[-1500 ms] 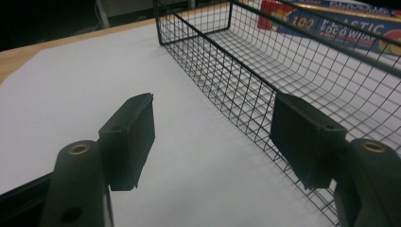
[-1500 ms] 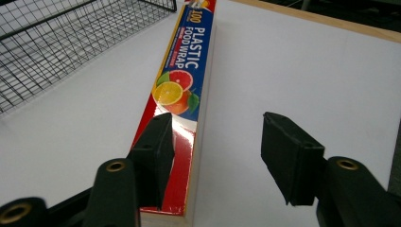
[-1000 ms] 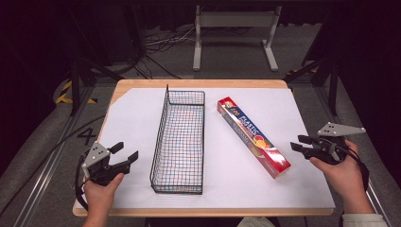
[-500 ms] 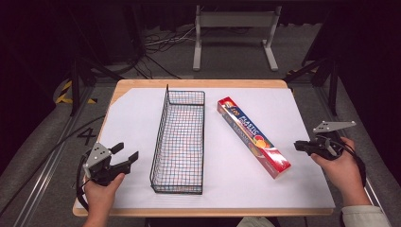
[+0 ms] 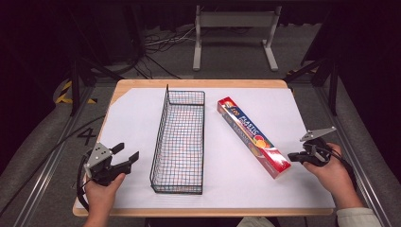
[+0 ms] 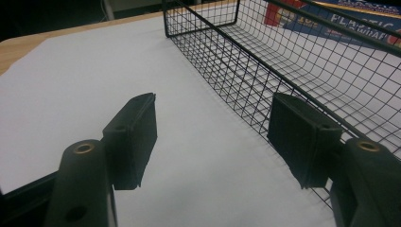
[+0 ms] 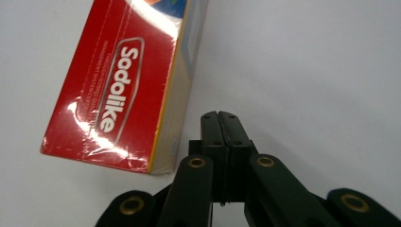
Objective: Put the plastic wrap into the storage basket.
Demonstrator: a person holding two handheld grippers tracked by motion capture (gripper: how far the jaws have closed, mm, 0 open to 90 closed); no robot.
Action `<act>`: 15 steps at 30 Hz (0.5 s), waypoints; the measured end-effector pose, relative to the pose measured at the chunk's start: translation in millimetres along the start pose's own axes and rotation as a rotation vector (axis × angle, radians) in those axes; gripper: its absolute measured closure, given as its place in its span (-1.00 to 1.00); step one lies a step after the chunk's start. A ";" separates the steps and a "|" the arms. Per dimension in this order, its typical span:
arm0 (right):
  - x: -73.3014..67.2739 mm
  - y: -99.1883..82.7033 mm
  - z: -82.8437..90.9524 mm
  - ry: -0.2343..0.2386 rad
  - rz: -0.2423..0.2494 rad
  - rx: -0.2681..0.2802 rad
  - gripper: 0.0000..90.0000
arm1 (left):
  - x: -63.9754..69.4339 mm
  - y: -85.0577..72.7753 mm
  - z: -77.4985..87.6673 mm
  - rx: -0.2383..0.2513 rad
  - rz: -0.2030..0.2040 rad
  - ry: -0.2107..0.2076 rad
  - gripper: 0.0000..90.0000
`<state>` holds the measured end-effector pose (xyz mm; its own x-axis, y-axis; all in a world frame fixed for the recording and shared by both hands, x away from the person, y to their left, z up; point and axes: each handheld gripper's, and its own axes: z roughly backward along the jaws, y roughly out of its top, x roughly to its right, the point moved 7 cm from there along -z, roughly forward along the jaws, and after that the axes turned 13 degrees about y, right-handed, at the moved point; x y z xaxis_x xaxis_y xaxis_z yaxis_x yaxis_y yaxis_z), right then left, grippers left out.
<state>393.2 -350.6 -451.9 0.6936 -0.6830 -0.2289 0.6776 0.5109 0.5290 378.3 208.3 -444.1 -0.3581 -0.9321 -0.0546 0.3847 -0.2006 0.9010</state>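
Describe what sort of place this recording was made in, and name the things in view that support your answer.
Probably a lab or studio set up for recording handling tasks, not a home. A wooden table covered in white paper stands among dark surroundings, with loose cables on the floor and a metal stand behind it.

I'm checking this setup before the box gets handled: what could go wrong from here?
The right gripper is shut, empty, beside the near end of the plastic wrap box; pushing on could shove the box instead of gripping it. The wire basket stands close to the left gripper, whose open fingers could snag its mesh.
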 end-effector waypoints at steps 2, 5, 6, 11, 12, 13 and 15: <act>-3.7 -1.9 -3.7 0.010 -0.001 -0.025 1.00 | 1.3 -0.9 -1.0 -0.006 -0.004 -0.002 -0.24; -6.9 -2.9 -6.8 0.025 0.009 -0.044 1.00 | 2.6 -1.4 -1.7 -0.009 -0.011 -0.006 -0.24; -9.7 -3.2 -8.6 0.029 0.014 -0.058 1.00 | 3.1 -1.5 -1.7 -0.011 -0.012 -0.006 -0.24; -21.3 -0.7 -15.4 0.067 0.010 -0.082 1.00 | 3.7 -1.5 -3.1 -0.012 -0.017 -0.005 -0.24; -25.4 -0.4 -18.0 0.079 0.018 -0.093 1.00 | 4.2 -1.4 -2.9 -0.013 -0.015 -0.007 -0.24; -30.3 -0.1 -21.3 0.093 0.026 -0.105 1.00 | 4.1 -1.2 -2.9 -0.011 -0.015 -0.007 -0.24; -37.9 1.0 -26.1 0.111 0.042 -0.119 1.00 | 3.6 -1.0 -3.1 -0.009 -0.015 -0.007 -0.24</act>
<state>374.0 -310.7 -464.0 0.7404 -0.6011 -0.3008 0.6669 0.6009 0.4407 379.3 204.2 -446.5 -0.3696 -0.9269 -0.0649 0.3869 -0.2170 0.8962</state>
